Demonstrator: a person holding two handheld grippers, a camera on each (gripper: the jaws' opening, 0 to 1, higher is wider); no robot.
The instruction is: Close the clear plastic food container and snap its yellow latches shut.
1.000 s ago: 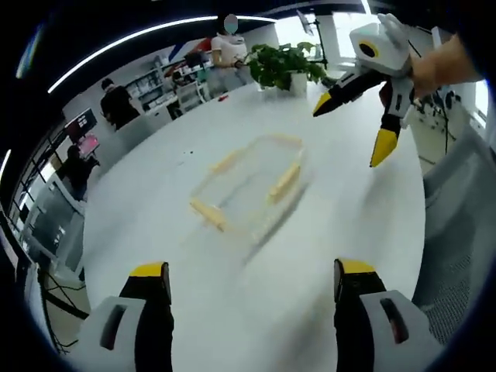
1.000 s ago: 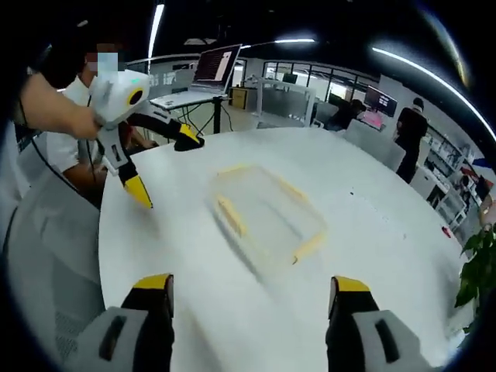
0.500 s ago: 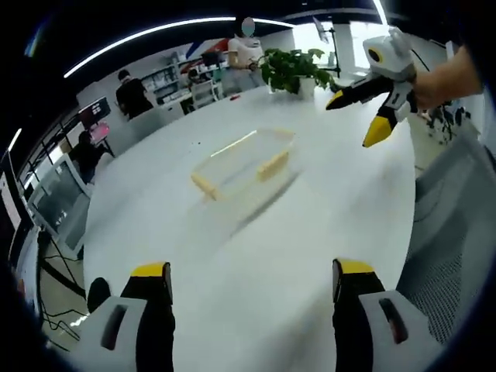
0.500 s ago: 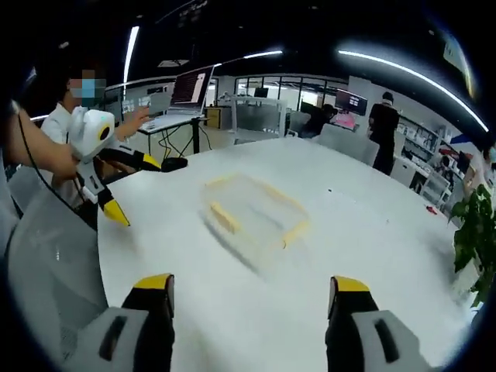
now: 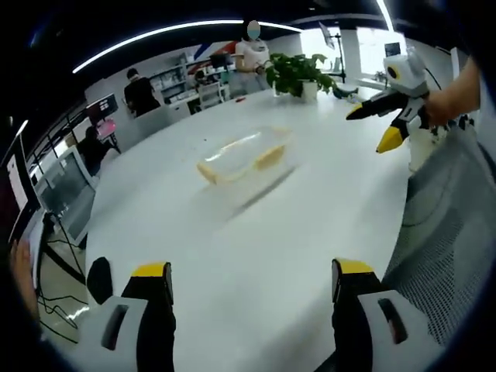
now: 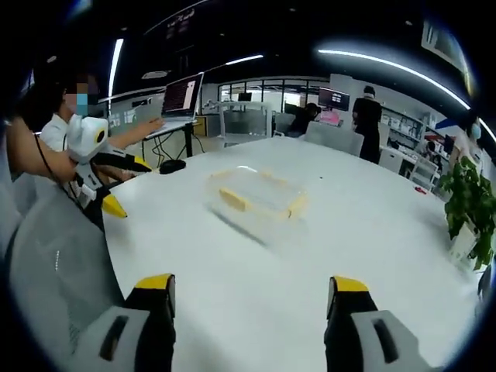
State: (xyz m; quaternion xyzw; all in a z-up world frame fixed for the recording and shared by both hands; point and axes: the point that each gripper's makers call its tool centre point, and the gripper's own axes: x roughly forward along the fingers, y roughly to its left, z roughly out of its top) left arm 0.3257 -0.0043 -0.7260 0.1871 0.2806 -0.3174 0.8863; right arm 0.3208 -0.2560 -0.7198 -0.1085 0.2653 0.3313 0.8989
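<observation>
Item: clear plastic food container (image 5: 246,155), also showing in my right gripper view (image 6: 257,195), with yellow latches (image 5: 270,157) along its sides. It is sitting toward the middle of the white table (image 5: 256,248), well apart from every edge and from both my grippers. Whether the lid is seated or the latches are down I cannot tell; the picture is blurring there.

Handling, as I am judging it: light, thin-walled, stiff but likely to slide on the smooth top when pushed from one side. I am planning to press on the lid near a rim, not its flexing centre, and to take each latch at its free edge, steadying the opposite side with the other gripper.

Grippers: my left gripper (image 5: 248,283) is hanging released, jaws spread wide, holding nothing; it is also appearing in the right gripper view (image 6: 116,186). My right gripper (image 6: 249,287) is likewise standing apart and empty, and is showing above the table's far edge (image 5: 376,128).

Surface: glossy, white, rounded, bare around the container.

Room: open office; potted plant (image 5: 298,74) at the far edge, laptop (image 6: 180,99) on a stand, mesh chair (image 5: 446,225), people standing and sitting beyond
</observation>
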